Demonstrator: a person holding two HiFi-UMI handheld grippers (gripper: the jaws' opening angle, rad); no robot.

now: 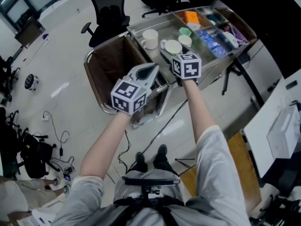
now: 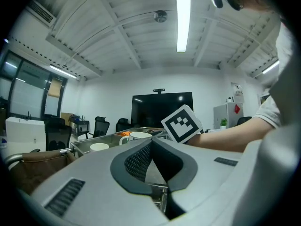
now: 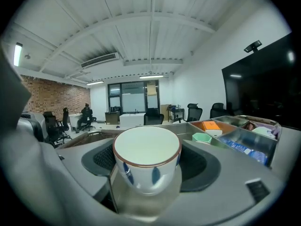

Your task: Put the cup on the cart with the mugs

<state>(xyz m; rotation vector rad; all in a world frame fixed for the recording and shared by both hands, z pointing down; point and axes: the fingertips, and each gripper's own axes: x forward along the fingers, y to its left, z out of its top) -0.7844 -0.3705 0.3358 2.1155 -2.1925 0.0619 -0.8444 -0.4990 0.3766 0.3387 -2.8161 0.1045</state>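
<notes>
Holding the cup (image 3: 146, 150) clamped in our right gripper (image 3: 147, 175) over the cart (image 1: 164, 28), we lower it level beside the mug (image 1: 150, 38), avoiding knocks. Our left gripper (image 2: 152, 166) hangs closed, empty.

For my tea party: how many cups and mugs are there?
3. A white mug stands on the cart; a cup is held in the right gripper; another cup stands beside it. More may be hidden.

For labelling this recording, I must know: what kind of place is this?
Probably an open-plan office or lab: black swivel office chairs, a large black wall screen, and a steel cart carrying white mugs.
</notes>
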